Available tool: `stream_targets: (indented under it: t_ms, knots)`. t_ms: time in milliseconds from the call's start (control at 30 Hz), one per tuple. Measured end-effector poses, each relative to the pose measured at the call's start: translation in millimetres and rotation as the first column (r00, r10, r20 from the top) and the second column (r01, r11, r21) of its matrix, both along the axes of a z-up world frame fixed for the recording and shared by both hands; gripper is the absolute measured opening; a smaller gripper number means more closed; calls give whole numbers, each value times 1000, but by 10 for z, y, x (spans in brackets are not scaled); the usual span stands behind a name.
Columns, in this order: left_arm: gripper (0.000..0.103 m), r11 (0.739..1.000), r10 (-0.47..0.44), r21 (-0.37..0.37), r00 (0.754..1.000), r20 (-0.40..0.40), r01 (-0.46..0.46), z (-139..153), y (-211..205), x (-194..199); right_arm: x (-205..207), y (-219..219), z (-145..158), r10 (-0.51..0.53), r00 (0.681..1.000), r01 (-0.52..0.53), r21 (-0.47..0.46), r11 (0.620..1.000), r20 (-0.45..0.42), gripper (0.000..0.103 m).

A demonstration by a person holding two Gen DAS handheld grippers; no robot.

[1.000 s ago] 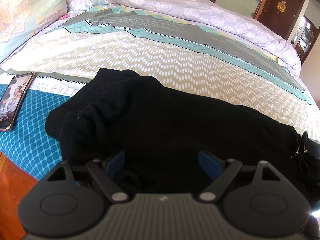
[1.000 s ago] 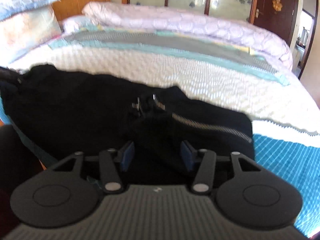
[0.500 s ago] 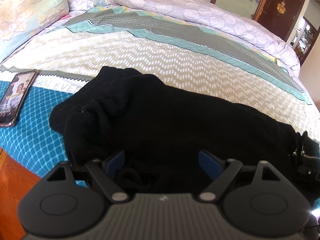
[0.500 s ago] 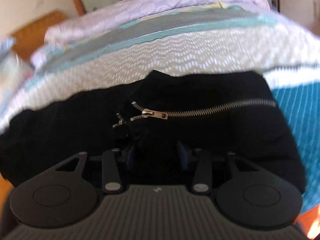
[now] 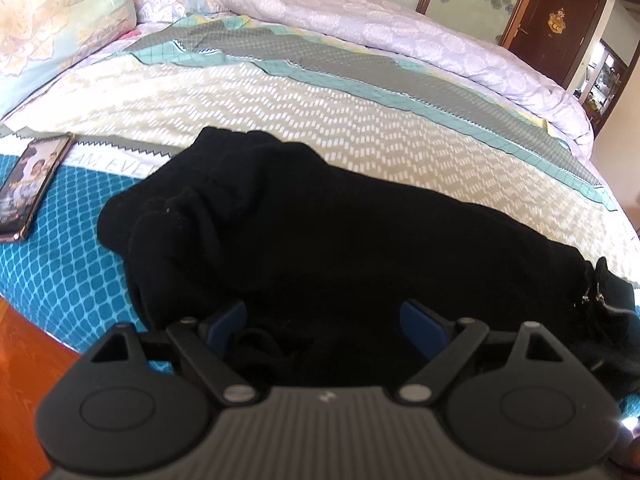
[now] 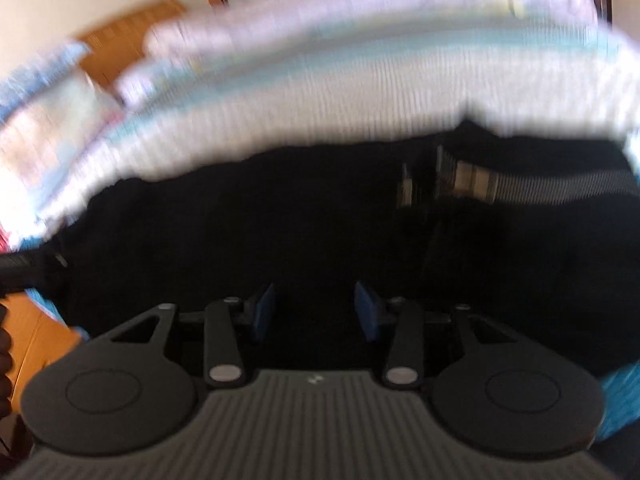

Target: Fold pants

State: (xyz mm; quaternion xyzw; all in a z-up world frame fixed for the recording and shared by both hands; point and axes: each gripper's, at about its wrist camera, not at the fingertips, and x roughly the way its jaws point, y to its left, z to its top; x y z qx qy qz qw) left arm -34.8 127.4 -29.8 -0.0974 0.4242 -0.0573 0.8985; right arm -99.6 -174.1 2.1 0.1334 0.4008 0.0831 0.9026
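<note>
Black pants (image 5: 340, 240) lie crumpled across the near part of the bed, bunched at the left end. My left gripper (image 5: 324, 320) hovers over their near edge with its blue pads wide apart; cloth lies below them, not pinched. The right wrist view is motion-blurred. There the pants (image 6: 280, 220) fill the middle, with a silver zipper (image 6: 540, 188) at the upper right. My right gripper (image 6: 316, 308) has its pads drawn in on a dark fold of the pants.
A phone (image 5: 32, 184) lies on the teal part of the bedspread (image 5: 320, 120), left of the pants. A rolled lilac quilt (image 5: 400, 32) runs along the far side and a pillow (image 5: 52, 28) sits far left. The wooden bed edge (image 5: 24, 360) is at the near left.
The right gripper's pads drew closer on a fold near the zipper, then the view swung and rolled, leaving the zipper at the upper right. The left gripper hardly moved.
</note>
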Motion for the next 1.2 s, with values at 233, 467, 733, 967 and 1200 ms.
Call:
stream_targets:
  t_ms: [233,467,733,967,1200]
  knots:
    - [87,999,0,-48,999,43,2,109,102,-77,-52,-47,54,1,1000,-1,-8,1000,2,48]
    - [97,984,147,-123,978,145,-130,366,770,-367,-46,1,-23,1,1000,-1,-13,1000,3,50]
    - [97,896,222,-379,973,-66,-230,-80,1270,-107,-35,3,-51,9,1000,-9,-17,1000,5,51]
    - [95,833,254,-477,960,-122,-281,-386,1412,194,-14,17,-61,10,1000,-10,-25,1000,7,51]
    - [39,865,280,-409,956,-93,-293,-328,1368,294,25,70,-64,17,1000,-17,-43,999,8,54]
